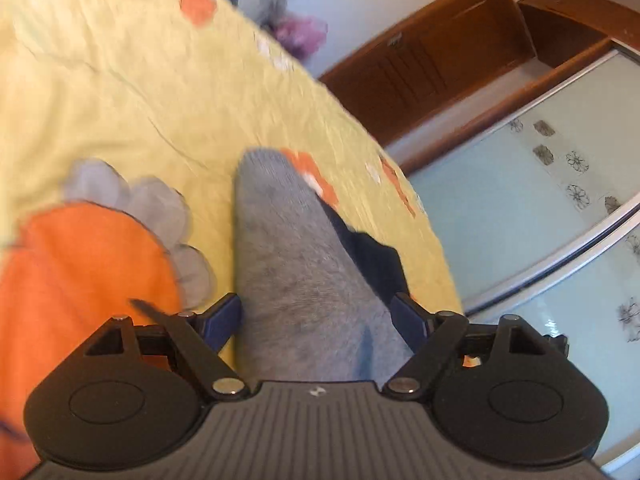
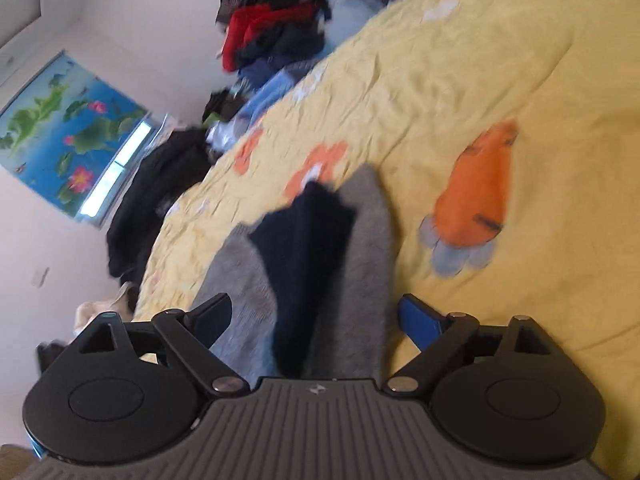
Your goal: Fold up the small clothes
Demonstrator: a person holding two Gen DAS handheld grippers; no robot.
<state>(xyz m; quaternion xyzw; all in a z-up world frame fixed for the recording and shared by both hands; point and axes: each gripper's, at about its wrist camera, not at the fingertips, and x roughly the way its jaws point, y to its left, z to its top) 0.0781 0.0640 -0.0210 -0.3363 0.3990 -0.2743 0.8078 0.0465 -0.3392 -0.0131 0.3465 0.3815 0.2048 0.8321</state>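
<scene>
A small grey garment (image 1: 288,264) with a navy part (image 1: 372,260), sock-like, lies on the yellow bedspread (image 1: 120,92). In the left wrist view it runs straight out between the fingers of my left gripper (image 1: 316,316), which stands open with its pads on either side of the cloth. In the right wrist view the same grey cloth (image 2: 364,248) shows as two grey strips with the navy part (image 2: 308,248) between them. My right gripper (image 2: 316,316) is open too, jaws wide on either side of the garment. Both views are blurred.
The bedspread carries orange and grey cartoon prints (image 1: 80,264) (image 2: 476,204). A heap of dark, red and blue clothes (image 2: 272,32) and a black garment (image 2: 160,192) lie along the bed's far edge. Glass sliding doors (image 1: 520,208) and wooden furniture (image 1: 432,60) stand beyond the bed.
</scene>
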